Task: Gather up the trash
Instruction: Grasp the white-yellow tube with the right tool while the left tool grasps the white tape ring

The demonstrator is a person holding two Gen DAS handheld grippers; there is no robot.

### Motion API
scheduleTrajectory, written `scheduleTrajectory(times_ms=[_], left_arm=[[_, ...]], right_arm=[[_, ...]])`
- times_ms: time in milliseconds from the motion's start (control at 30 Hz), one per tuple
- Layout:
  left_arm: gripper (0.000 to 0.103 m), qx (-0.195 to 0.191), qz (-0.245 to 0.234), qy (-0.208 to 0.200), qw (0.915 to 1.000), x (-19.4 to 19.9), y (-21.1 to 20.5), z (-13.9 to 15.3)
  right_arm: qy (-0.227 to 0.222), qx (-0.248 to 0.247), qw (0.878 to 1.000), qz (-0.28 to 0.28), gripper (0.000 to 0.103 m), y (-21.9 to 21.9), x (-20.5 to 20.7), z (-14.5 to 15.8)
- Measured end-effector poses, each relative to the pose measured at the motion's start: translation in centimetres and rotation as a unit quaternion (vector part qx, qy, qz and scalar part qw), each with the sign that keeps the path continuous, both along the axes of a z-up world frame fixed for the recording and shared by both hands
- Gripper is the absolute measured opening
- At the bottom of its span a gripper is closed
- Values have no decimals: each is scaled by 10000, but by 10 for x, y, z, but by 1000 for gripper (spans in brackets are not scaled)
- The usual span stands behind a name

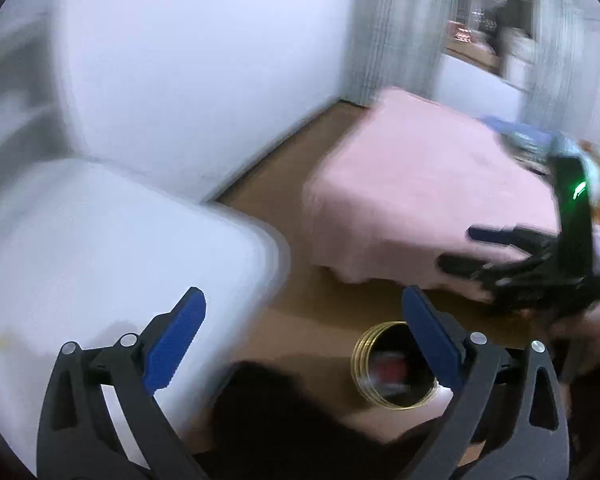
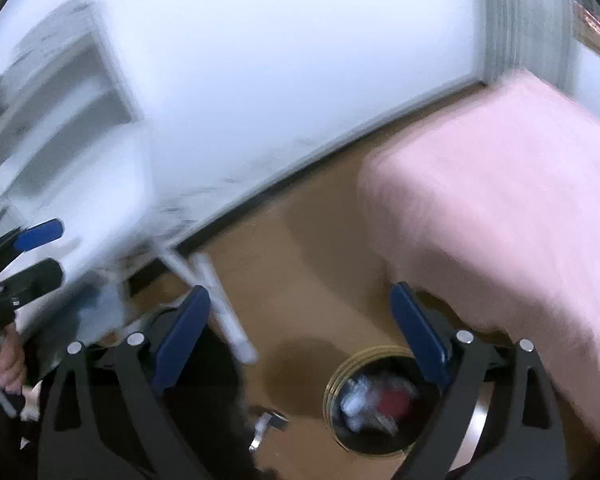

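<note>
- Trash (image 2: 374, 402), blurred, seemingly wrappers, already lies inside the gold-rimmed bin (image 2: 332, 384) on the floor, below both claws.
- Left gripper (image 1: 304, 336) and right gripper (image 2: 300, 332): spread wide, empty.
- Farther off, the pink bed (image 1: 412, 184); any leftover litter isn't visible.

words to read: none, both pictures are too blurry
round black bin with gold rim (image 2: 340, 376): no label shows on it
red thing inside the bin (image 2: 396, 400): no letters can be made out
pink cloth cover (image 1: 412, 184): plain, no print
white wall (image 1: 204, 60): plain, no sign
dark window with small lights (image 1: 488, 12): only smeared spots, no letters
green glowing mark on a black handle (image 1: 579, 190): just a light, not a word or a number
white shelf unit (image 2: 60, 120): a dark smudge at its left edge, too blurred to read
</note>
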State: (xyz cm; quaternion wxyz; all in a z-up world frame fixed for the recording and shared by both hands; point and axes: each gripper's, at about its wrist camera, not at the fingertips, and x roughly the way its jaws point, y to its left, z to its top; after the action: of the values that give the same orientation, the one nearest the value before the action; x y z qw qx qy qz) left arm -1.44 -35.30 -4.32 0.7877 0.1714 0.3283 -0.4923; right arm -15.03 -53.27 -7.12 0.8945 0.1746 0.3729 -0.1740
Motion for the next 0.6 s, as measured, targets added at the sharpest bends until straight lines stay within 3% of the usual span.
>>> scheduleTrajectory(times_ms=[100,167,333,467,600], left_arm=[[96,337,956,-385,9941,48,71,14],[96,538,1639,-412,9841,81,121,16],[96,743,3297,-50,9411,148,252,13],[96,841,4003,322,9120,176,315,5],[96,909,4185,559,9019,190,343,-5]], right_arm=[[-77,-27,9944,1050,89,49,79,17],[-35,-92,9844,1758,89,90,136,24],[221,-245,9474,3184,89,186,251,29],[641,-358,9096,4090,89,262,336,24],[1257,-580,8790,4562,89,307,404,6]])
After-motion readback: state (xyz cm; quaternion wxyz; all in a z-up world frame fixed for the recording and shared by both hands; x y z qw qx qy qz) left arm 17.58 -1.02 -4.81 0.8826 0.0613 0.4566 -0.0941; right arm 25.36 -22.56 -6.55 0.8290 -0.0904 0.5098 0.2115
